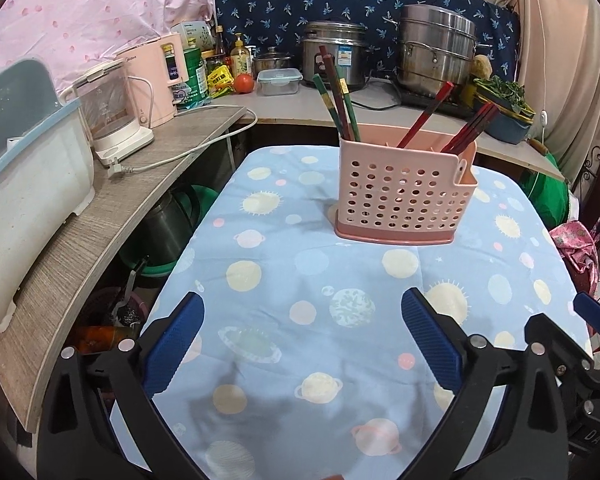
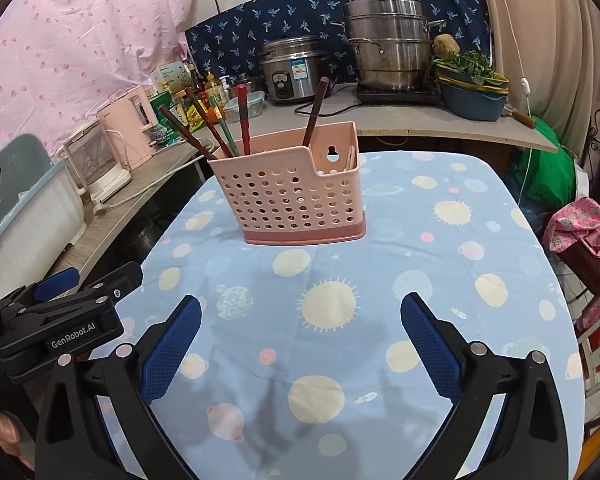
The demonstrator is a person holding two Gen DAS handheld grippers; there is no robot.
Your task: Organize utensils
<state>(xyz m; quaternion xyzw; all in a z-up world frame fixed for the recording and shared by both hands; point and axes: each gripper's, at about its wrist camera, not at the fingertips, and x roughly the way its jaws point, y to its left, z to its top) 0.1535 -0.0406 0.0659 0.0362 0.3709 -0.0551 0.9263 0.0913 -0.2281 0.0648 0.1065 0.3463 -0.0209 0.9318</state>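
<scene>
Holder: pink perforated utensil holder stands upright on my worktop, on the blue planet-print cloth, well ahead of both tools.
Chopsticks: red and green chopsticks lean out of the holder's top, some at the left end, some toward the right.
Left tool: my left tool hangs over the cloth, blue pads spread wide, nothing between them.
Right tool: my right tool likewise spread wide and empty, over the cloth just beside the left one.
Counter behind: rice cooker and steel steamer pot.
</scene>
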